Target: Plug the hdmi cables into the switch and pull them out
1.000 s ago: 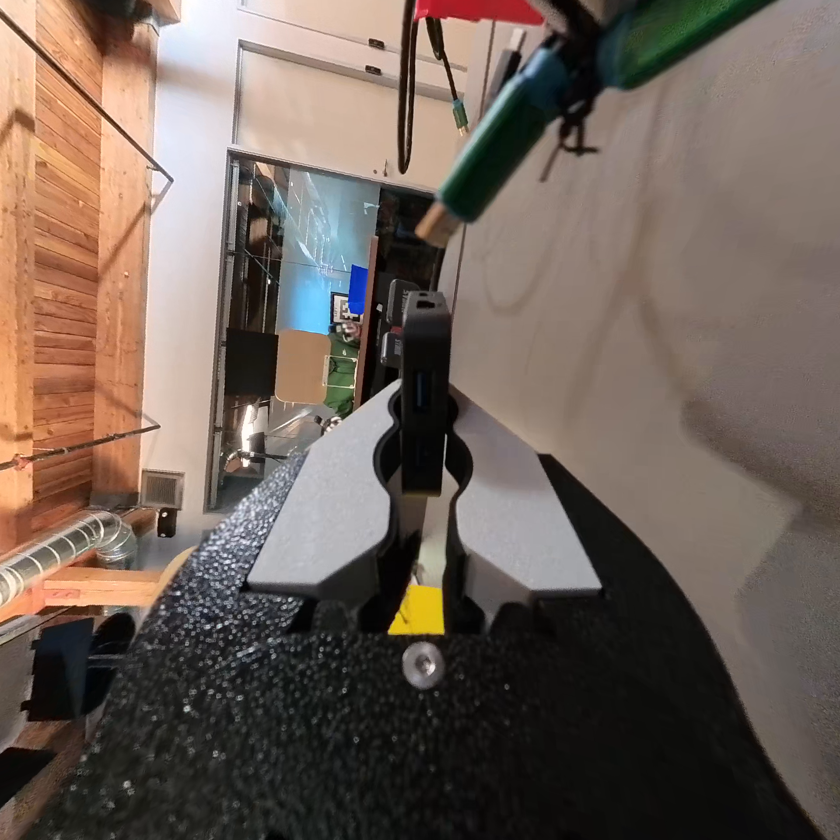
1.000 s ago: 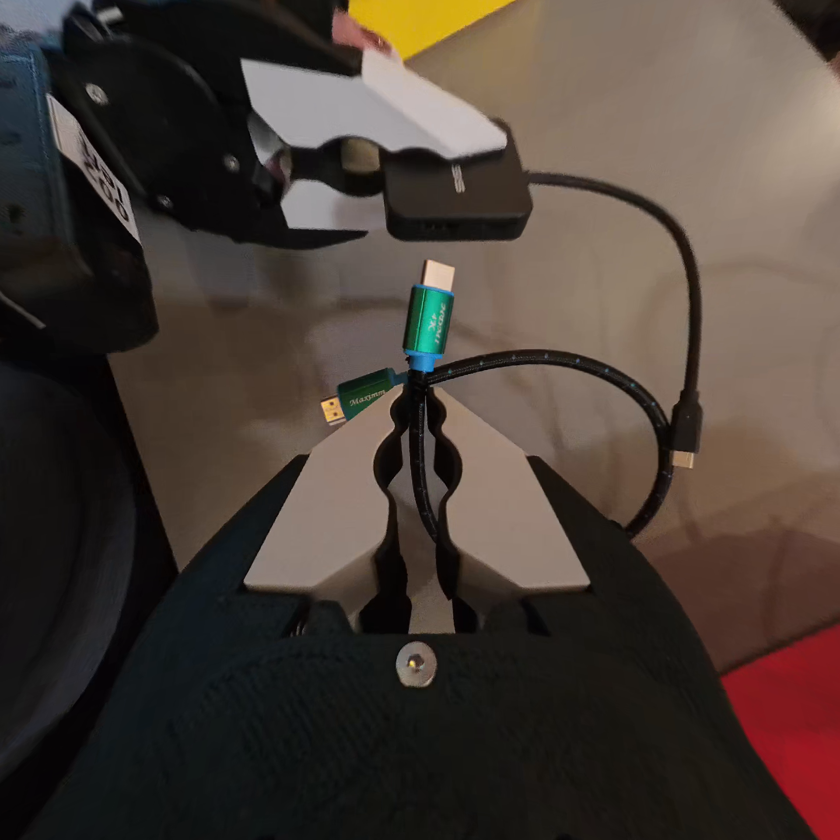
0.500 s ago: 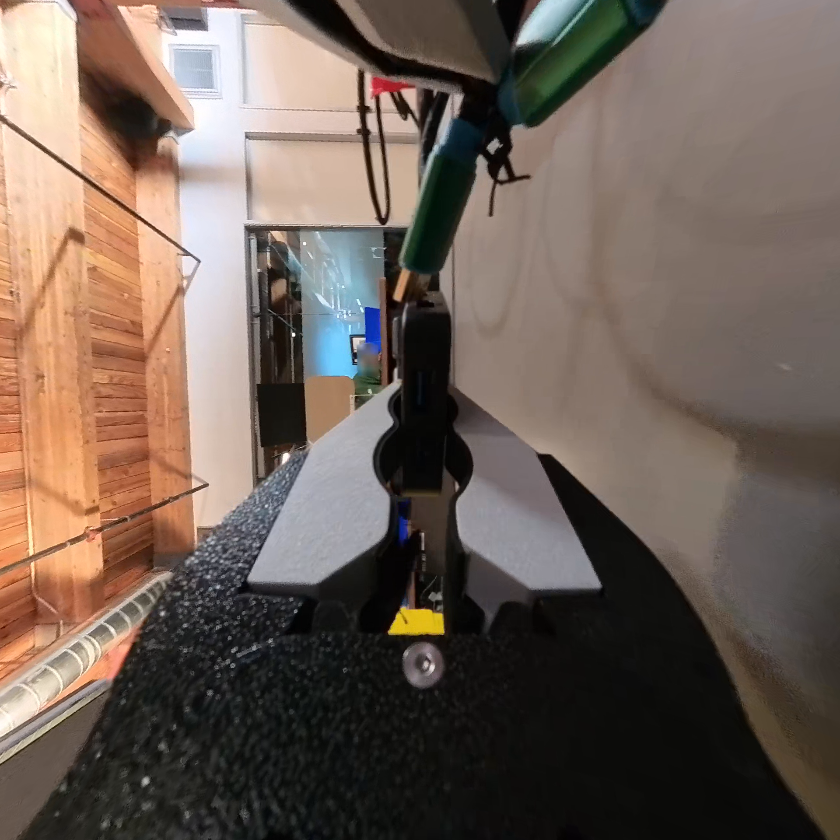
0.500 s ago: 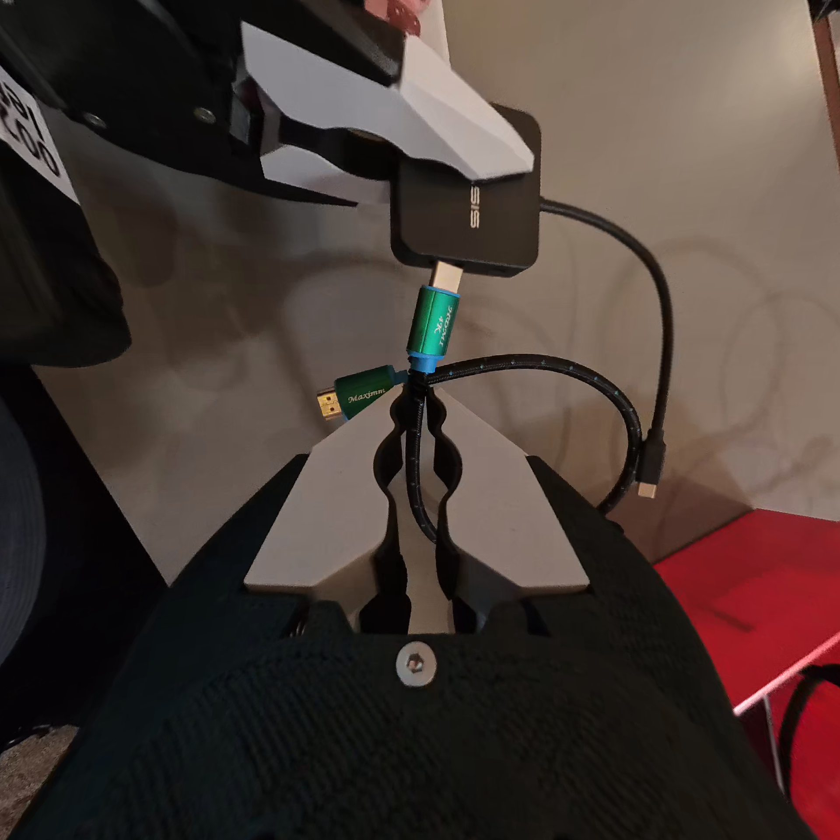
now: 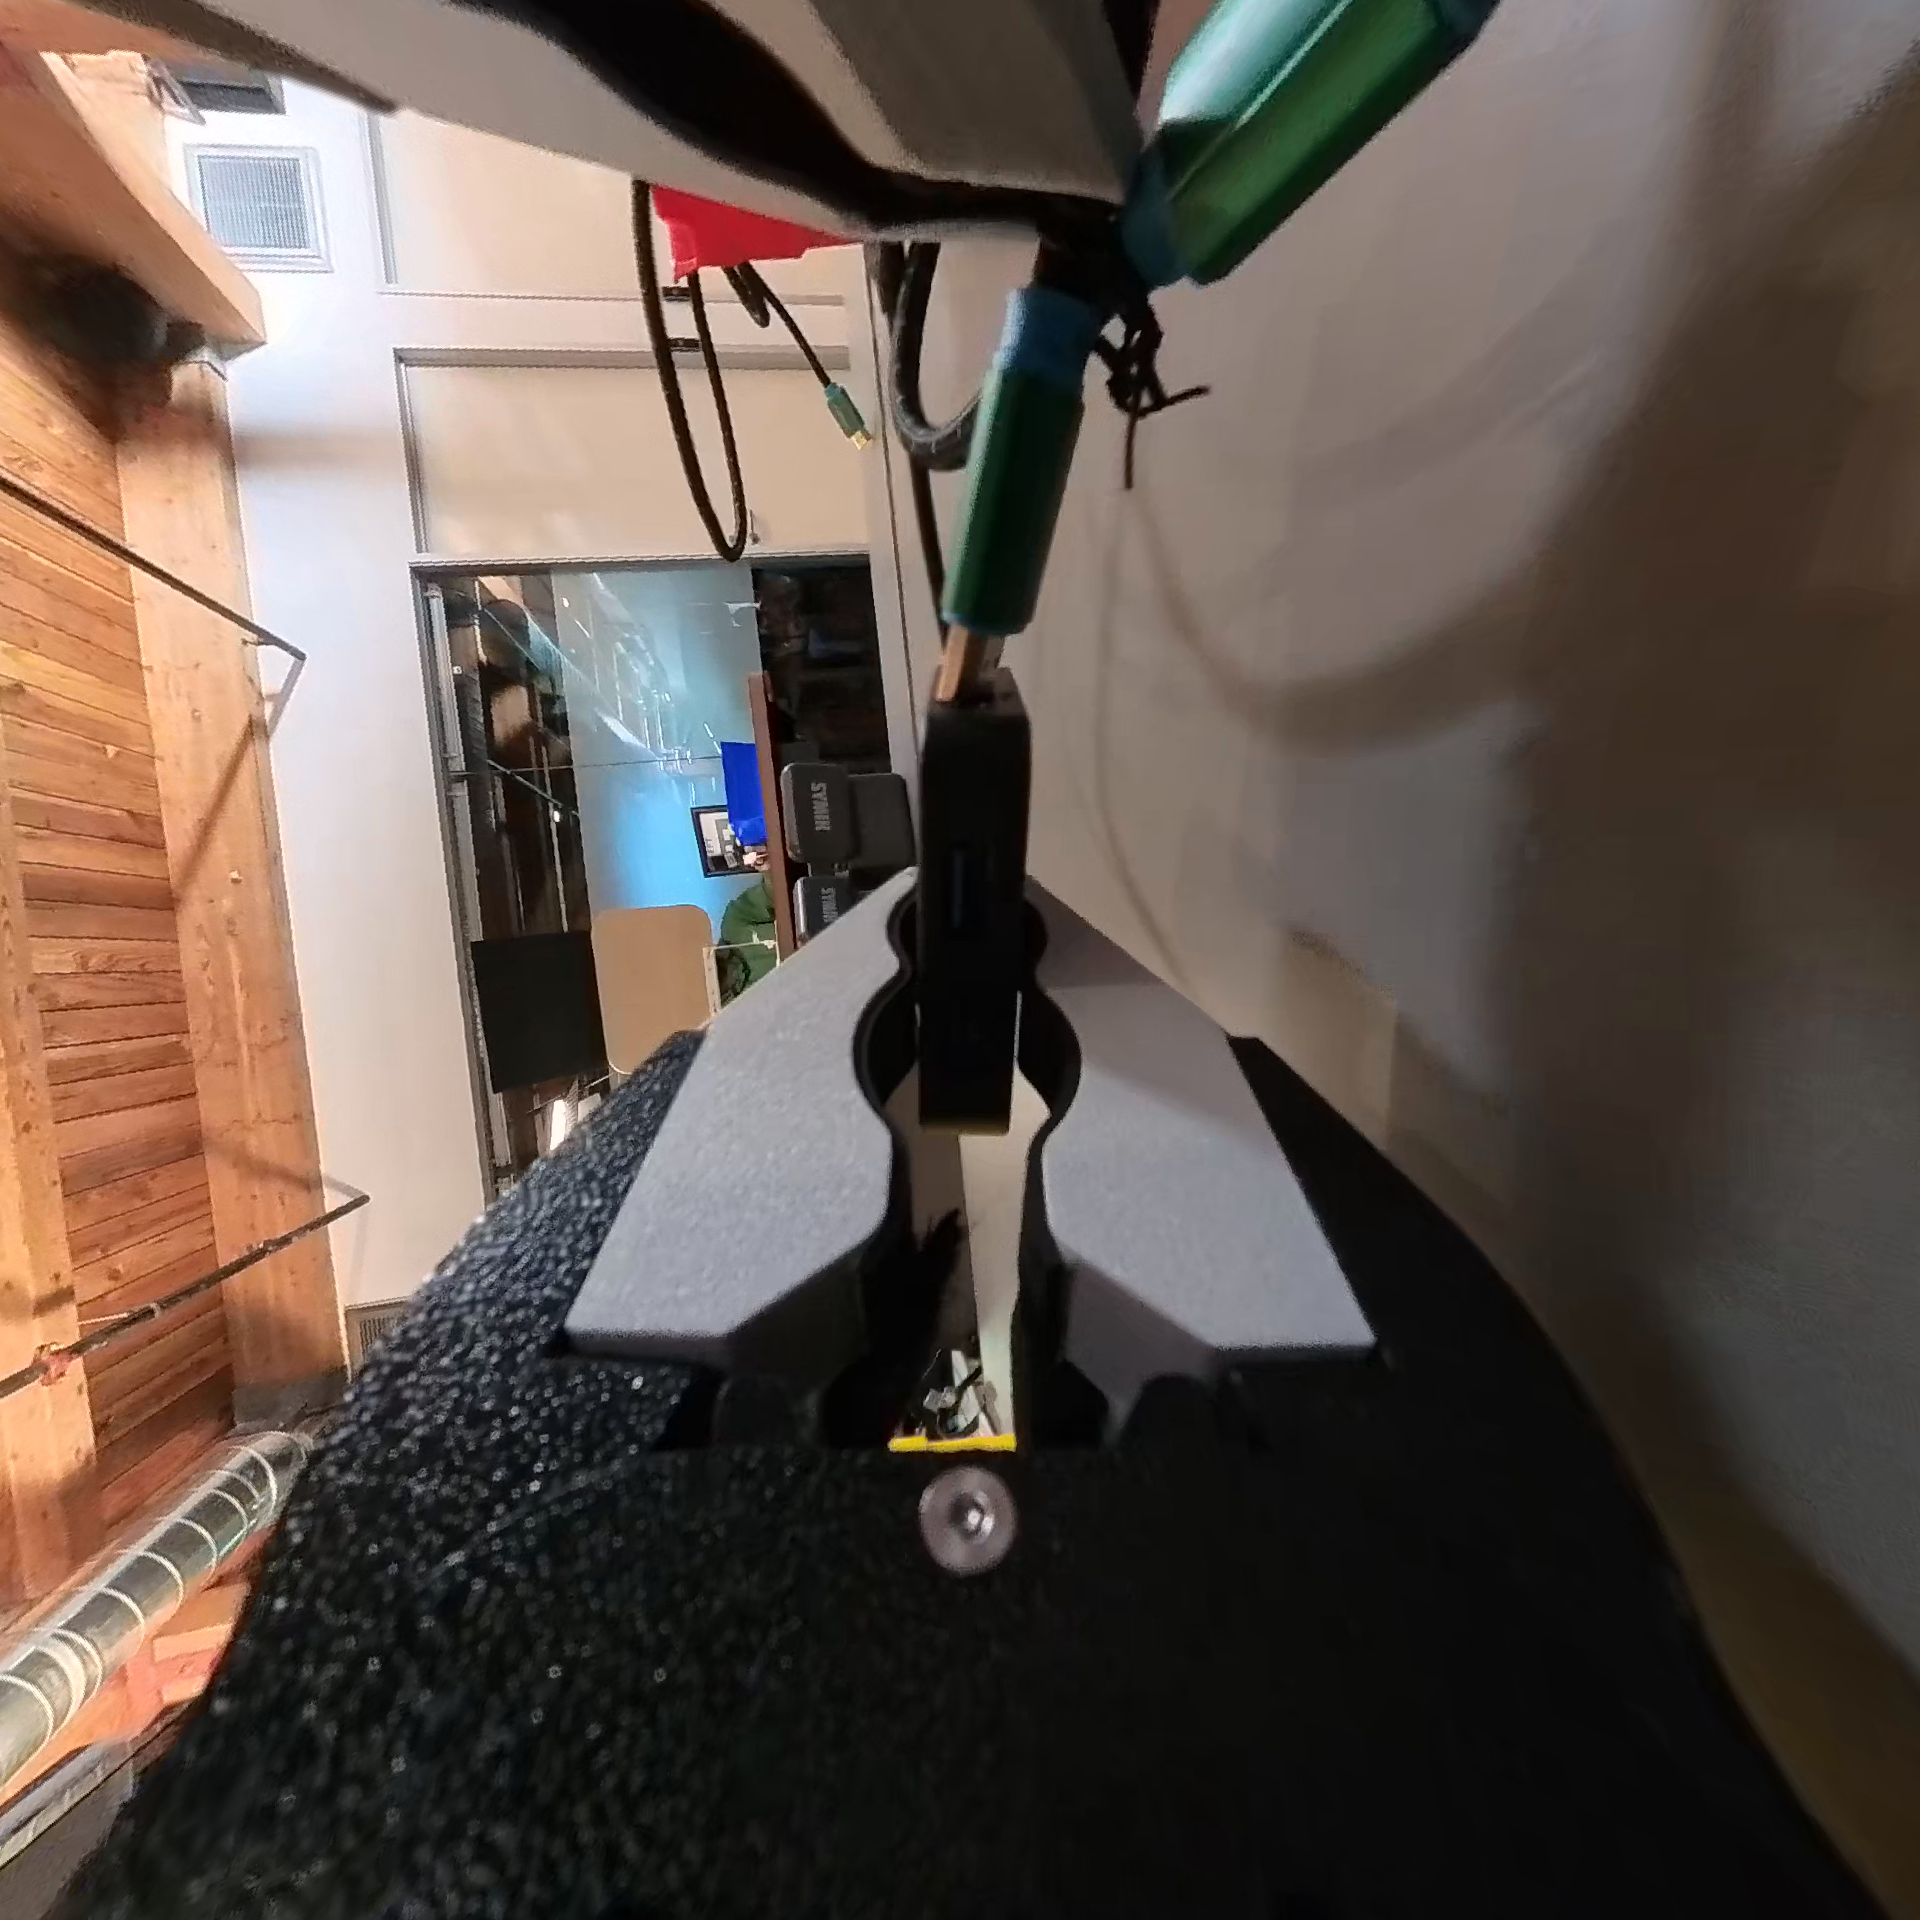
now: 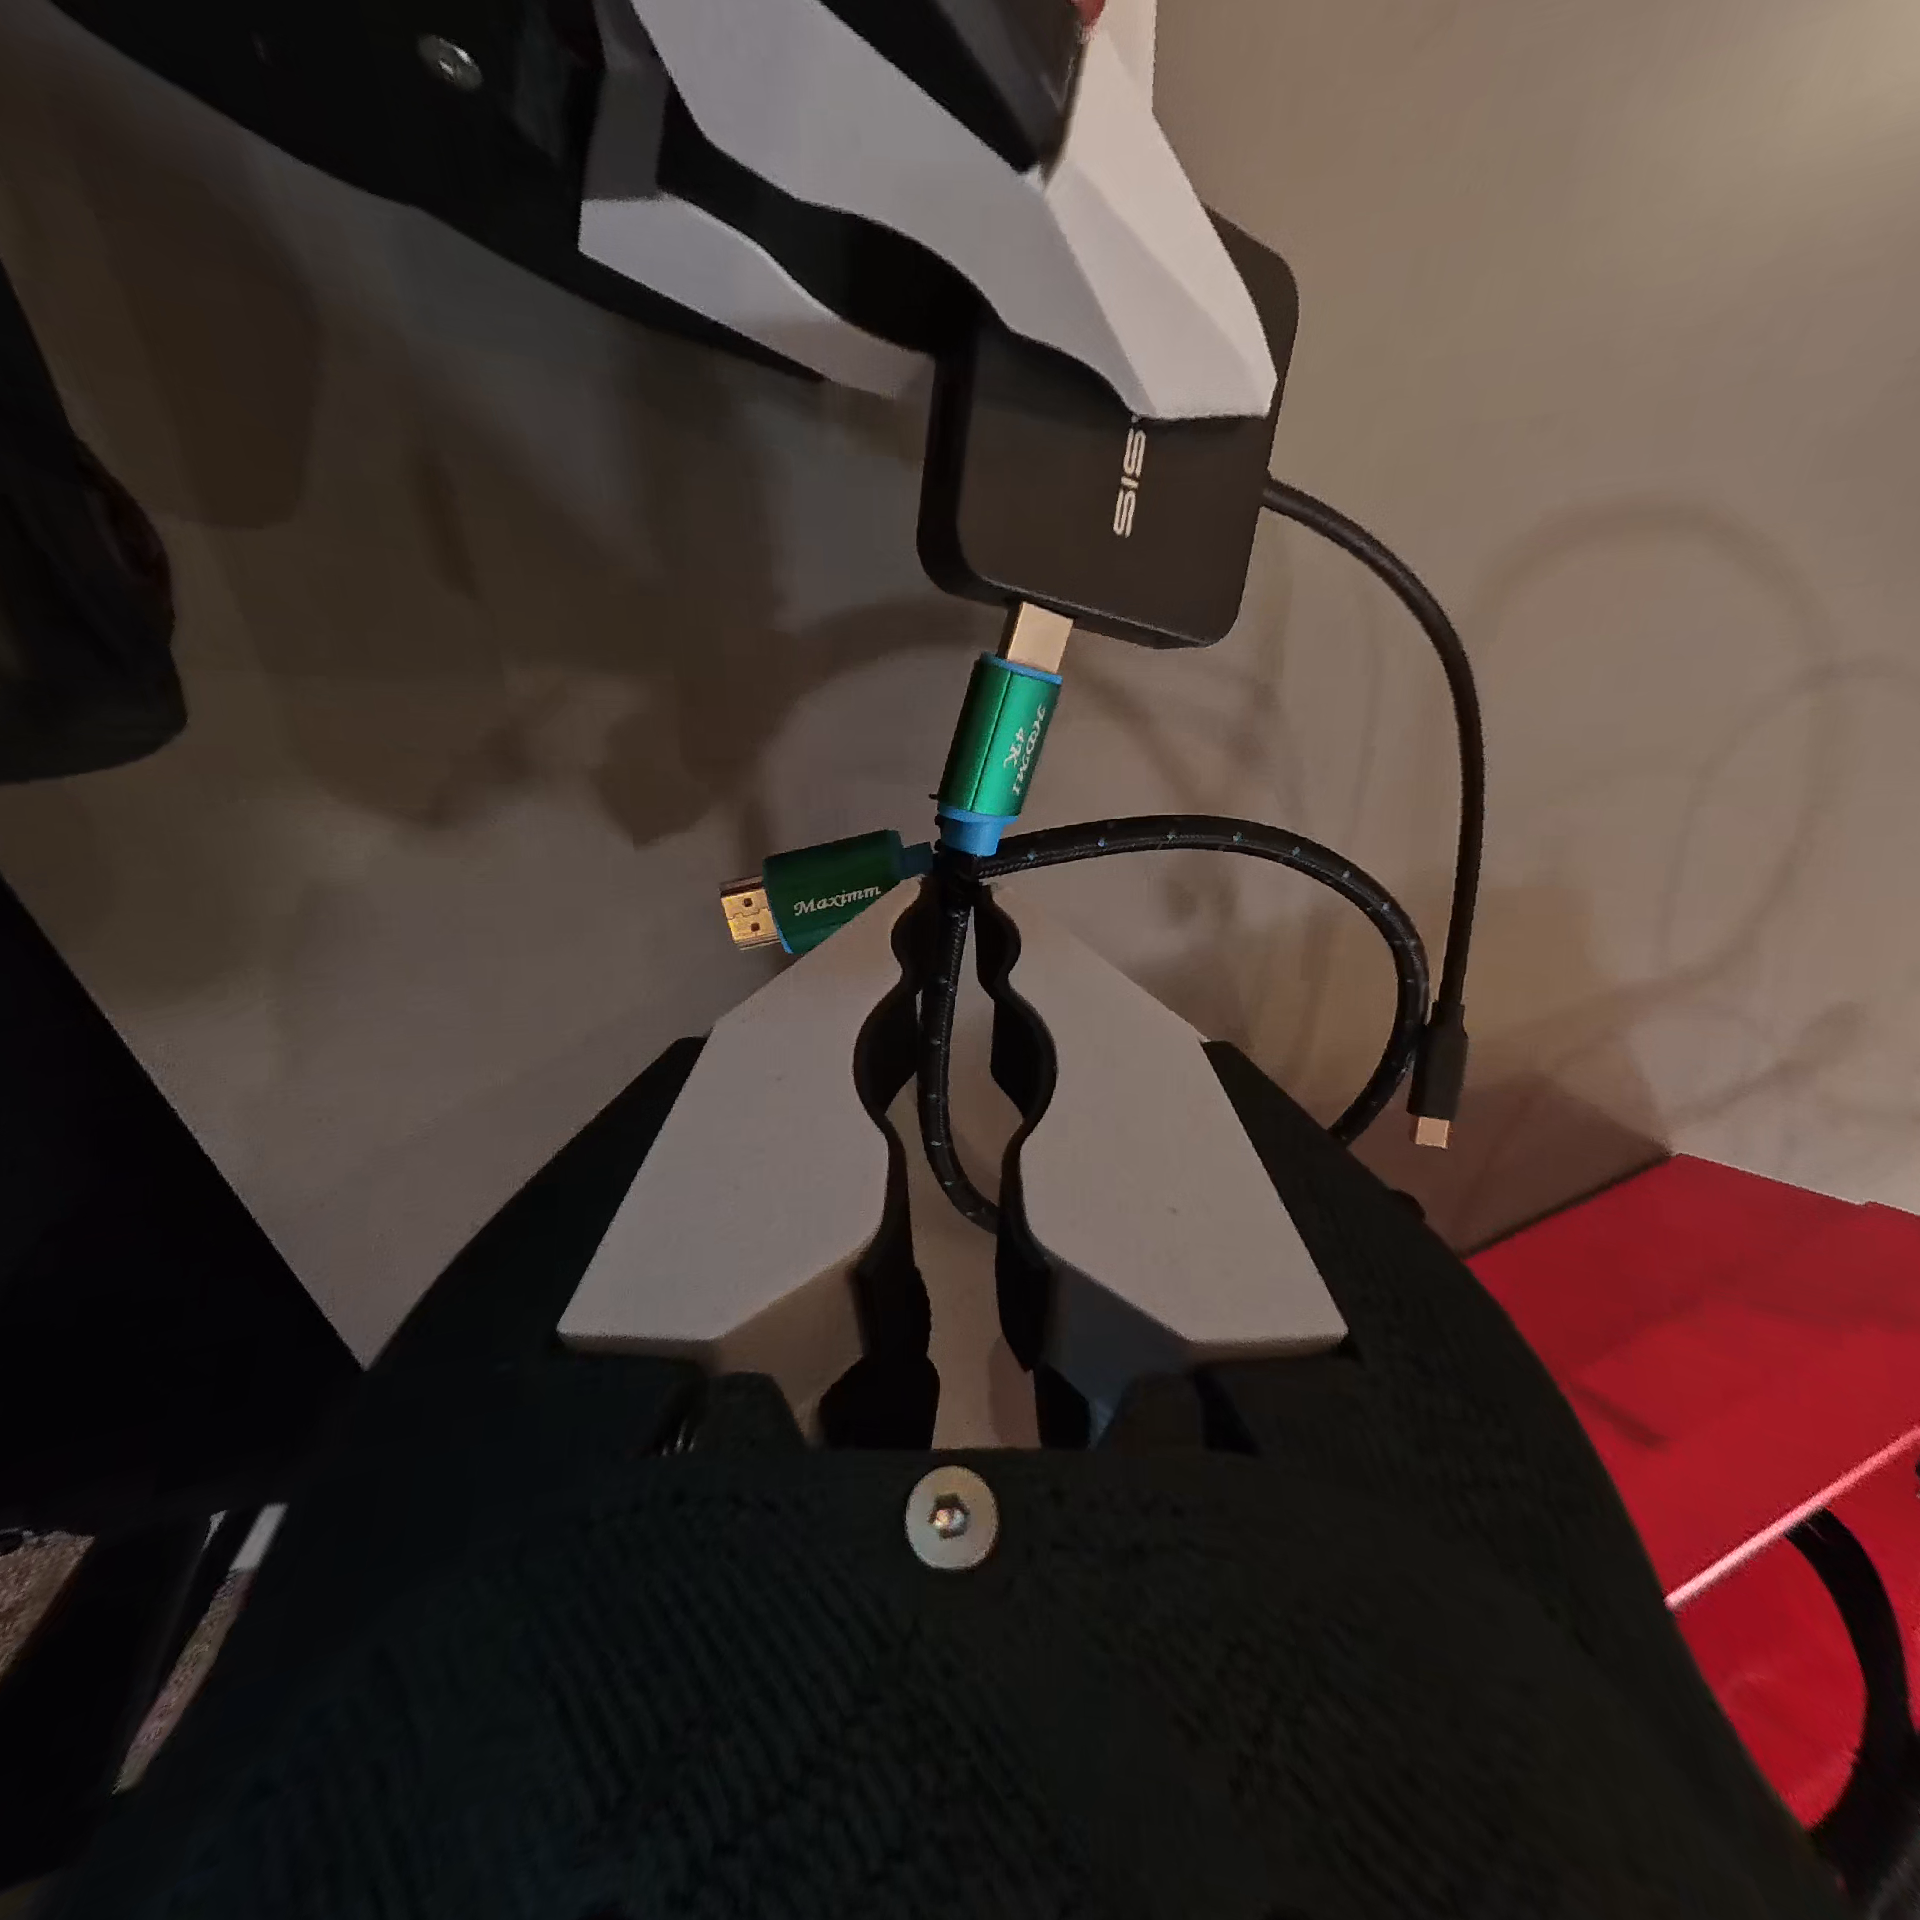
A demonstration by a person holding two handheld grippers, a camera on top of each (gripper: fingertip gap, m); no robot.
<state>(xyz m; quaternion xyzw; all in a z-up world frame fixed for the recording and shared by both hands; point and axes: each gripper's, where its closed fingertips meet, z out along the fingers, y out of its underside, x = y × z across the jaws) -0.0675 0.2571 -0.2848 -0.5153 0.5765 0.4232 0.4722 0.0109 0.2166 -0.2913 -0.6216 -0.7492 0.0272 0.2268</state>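
My left gripper (image 5: 971, 904) is shut on the black switch (image 5: 974, 883), held edge-on above the table. In the right wrist view the switch (image 6: 1091, 499) hangs from the left gripper's grey fingers (image 6: 1039, 208). My right gripper (image 6: 951, 914) is shut on the black braided HDMI cable (image 6: 940, 1039) just behind its green plug (image 6: 1003, 743). The plug's gold tip (image 6: 1034, 639) sits partly in the switch's port; it also shows in the left wrist view (image 5: 1013, 499). A second green plug (image 6: 821, 899) sticks out left, free.
The switch's own black lead (image 6: 1455, 790) loops down to a small free connector (image 6: 1439, 1070). A beige table top (image 6: 1507, 208) lies under both grippers. A red mat (image 6: 1683, 1351) lies at the right. A wooden wall (image 5: 94, 831) stands far off. The gap from one gripper's tips to the other's is roughly 9 cm.
The green plug has moved from apart from the switch to its port, and its gold tip has gone partly in. The two grippers have come closer together.
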